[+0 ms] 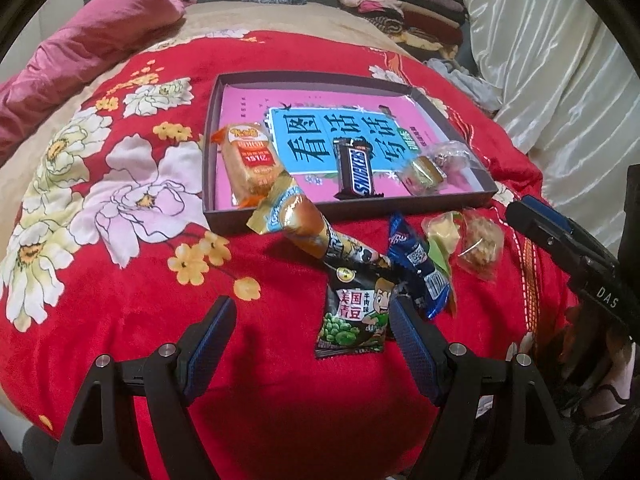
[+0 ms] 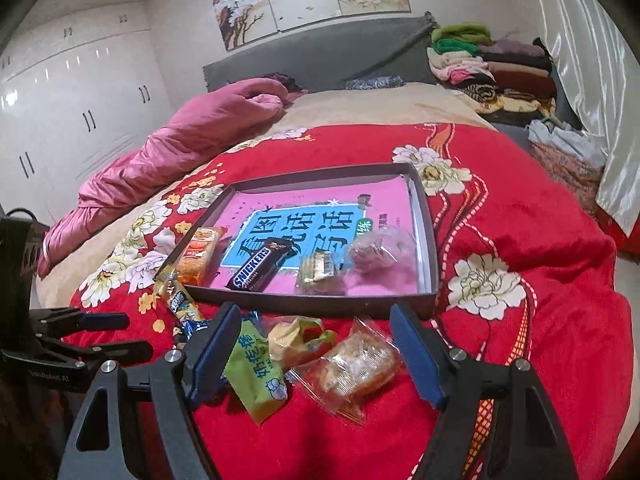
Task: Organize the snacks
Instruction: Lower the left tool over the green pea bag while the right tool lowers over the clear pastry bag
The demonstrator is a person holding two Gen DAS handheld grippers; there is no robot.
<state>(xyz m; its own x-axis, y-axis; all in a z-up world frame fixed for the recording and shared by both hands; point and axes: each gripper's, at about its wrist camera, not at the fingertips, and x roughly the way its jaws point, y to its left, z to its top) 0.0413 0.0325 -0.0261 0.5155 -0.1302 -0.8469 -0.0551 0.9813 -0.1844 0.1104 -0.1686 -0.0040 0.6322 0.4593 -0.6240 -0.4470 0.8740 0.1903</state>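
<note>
A dark shallow tray (image 1: 348,210) lined with a pink book lies on the red flowered blanket. In it are an orange bread packet (image 1: 250,156), a Snickers bar (image 1: 356,170), a gold-wrapped cake (image 1: 424,174) and a clear-wrapped sweet (image 1: 452,156). A long gold packet (image 1: 316,228) leans over the tray's near rim. My left gripper (image 1: 312,312) is open above the blanket, with a green-pea packet (image 1: 352,320) lying by its right finger. My right gripper (image 2: 316,320) is open over a green packet (image 2: 256,380), a yellow-green wrapper (image 2: 300,338) and a clear pastry packet (image 2: 356,364), with the pads apart from them.
A blue packet (image 1: 420,264) lies among the loose snacks. A rumpled pink quilt (image 2: 180,140) runs along the bed's left side. Folded clothes (image 2: 492,72) are stacked at the headboard. A white curtain (image 2: 580,60) hangs on the right and white wardrobes (image 2: 60,100) stand on the left.
</note>
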